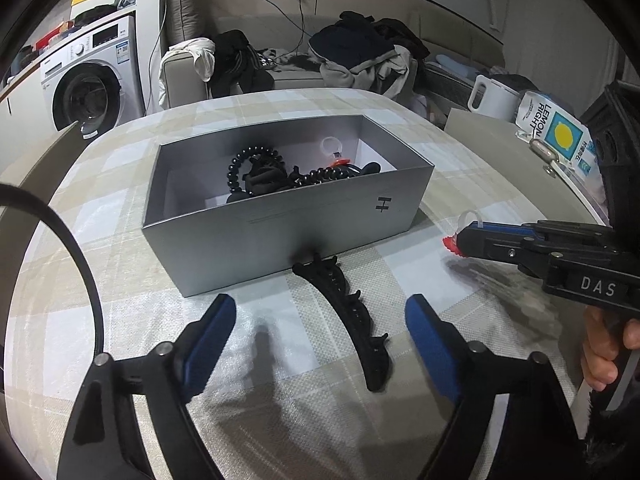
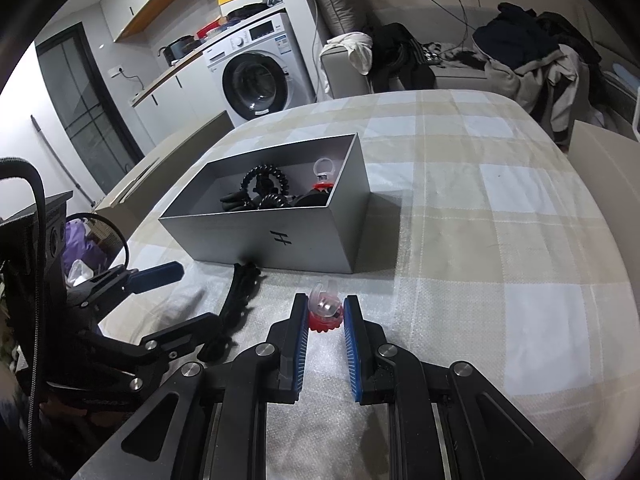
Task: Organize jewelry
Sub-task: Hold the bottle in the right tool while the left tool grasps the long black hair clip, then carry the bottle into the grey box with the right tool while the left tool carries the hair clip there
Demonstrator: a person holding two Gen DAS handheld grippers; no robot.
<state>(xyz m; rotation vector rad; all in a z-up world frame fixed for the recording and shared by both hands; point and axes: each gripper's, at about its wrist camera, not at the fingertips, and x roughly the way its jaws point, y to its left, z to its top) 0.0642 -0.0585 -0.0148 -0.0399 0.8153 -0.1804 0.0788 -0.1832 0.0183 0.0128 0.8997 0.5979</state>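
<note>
Fingers of the right gripper (image 2: 325, 314) are squeezing a little red and clear ring toy (image 2: 323, 312). The blue pads (image 2: 301, 340) are pressing on both sides of it, so the gap is narrow. The toy is sitting just over the checked cloth (image 2: 500, 240). From the left wrist camera, the same gripper (image 1: 464, 236) is reaching in from the side with the red bit (image 1: 451, 245) poking out at its tip.

Straight ahead of the right gripper, a gray box (image 2: 280, 240) is standing on the cloth with no lid on it. Black curly hair ties (image 2: 264, 184) and another red and clear ring (image 2: 322, 178) are lying inside it.

To the left, the left gripper (image 1: 320, 336) is hanging over the cloth with its fingers spread wide, holding nothing. A long black hair clip (image 1: 352, 320) is lying on the cloth between those fingers, closer to the one on its right. The far end of the clip is touching the front wall of the box (image 1: 280, 240).

Far behind the box, a white washing machine (image 2: 260, 76) is standing by a sofa (image 2: 400, 64) piled with clothes.
</note>
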